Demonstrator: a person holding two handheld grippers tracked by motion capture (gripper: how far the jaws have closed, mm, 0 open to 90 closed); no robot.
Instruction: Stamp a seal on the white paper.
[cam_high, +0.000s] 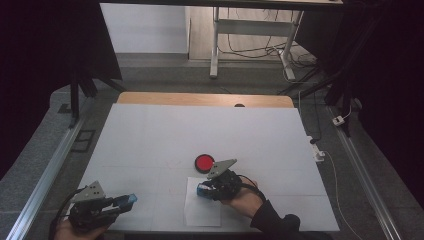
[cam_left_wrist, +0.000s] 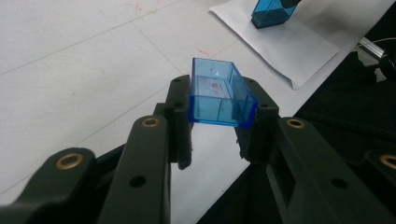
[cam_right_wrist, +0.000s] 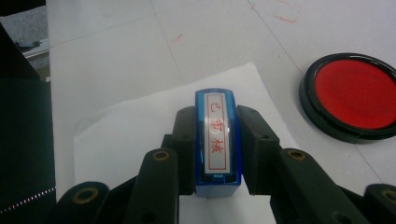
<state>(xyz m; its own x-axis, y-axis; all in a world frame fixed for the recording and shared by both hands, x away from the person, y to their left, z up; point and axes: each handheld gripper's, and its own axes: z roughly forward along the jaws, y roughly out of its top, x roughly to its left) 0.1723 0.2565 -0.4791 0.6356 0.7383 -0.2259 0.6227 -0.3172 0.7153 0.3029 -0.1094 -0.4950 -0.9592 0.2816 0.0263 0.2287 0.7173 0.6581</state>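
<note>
On the white table (cam_high: 150, 135): one blue stamp (cam_right_wrist: 217, 140), one clear blue stamp cap (cam_left_wrist: 219, 93), one round red ink pad (cam_high: 204, 163), one white paper sheet (cam_high: 202, 210). Two grippers. Right gripper (cam_high: 210, 188) clamped on the stamp's two long sides, over the paper sheet, just beside the ink pad. Stamp's long axis along the jaws, red-lettered label facing the right gripper view's camera. Left gripper (cam_high: 125, 201) clamped on the cap near the table's front left edge, well apart from the stamp, open side toward its camera.
</note>
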